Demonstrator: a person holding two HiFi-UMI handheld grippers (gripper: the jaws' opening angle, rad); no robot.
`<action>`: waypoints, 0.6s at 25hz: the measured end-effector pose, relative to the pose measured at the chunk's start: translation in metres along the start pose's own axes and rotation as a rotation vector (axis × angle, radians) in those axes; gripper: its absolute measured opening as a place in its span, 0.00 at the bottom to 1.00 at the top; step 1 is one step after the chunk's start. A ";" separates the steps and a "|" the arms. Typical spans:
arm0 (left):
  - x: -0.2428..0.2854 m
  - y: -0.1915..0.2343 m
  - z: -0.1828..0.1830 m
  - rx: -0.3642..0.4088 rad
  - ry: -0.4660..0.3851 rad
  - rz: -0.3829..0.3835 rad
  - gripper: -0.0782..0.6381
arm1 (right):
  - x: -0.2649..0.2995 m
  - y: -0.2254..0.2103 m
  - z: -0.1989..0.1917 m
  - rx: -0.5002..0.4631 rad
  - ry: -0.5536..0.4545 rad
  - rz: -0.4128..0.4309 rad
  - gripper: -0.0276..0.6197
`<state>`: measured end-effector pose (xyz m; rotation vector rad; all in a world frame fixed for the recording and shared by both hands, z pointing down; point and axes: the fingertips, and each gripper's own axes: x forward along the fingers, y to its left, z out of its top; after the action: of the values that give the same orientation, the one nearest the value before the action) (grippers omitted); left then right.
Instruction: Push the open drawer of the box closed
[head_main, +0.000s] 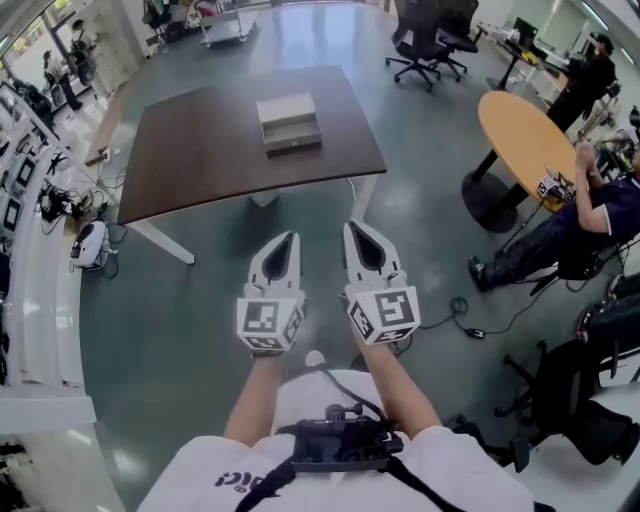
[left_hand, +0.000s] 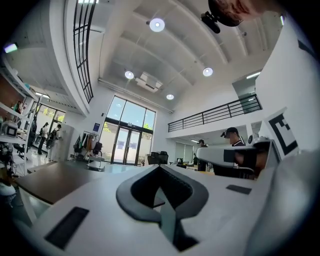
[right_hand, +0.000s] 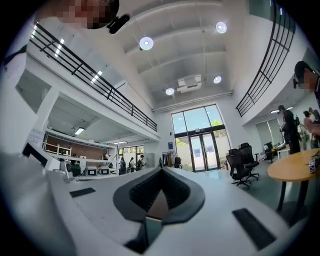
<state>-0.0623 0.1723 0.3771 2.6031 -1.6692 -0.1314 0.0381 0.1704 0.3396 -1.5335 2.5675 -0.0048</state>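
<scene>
A grey box stands on the dark brown table, near its front edge. Its drawer sticks out a little toward me. Both grippers hang over the floor, well short of the table and side by side, pointing at it. My left gripper is shut with nothing in it, and so is my right gripper. In the left gripper view the left gripper's jaws meet, and the table's edge shows at the left. In the right gripper view the right gripper's jaws also meet. The box shows in neither gripper view.
A round wooden table stands at the right, and a person sits beside it. Office chairs stand at the back right. Cables lie on the floor to my right. Shelving with gear lines the left wall.
</scene>
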 end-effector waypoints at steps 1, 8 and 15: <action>-0.001 0.005 0.001 0.009 0.005 -0.003 0.12 | 0.005 0.005 -0.003 -0.012 0.011 -0.007 0.05; 0.004 0.028 0.002 0.047 0.015 0.023 0.12 | 0.039 0.023 -0.012 -0.049 0.043 0.009 0.05; 0.022 0.065 0.006 0.035 0.003 0.080 0.12 | 0.075 0.033 -0.008 0.014 -0.036 0.123 0.05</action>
<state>-0.1128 0.1246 0.3754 2.5552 -1.7871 -0.0960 -0.0266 0.1203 0.3354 -1.3560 2.6229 0.0185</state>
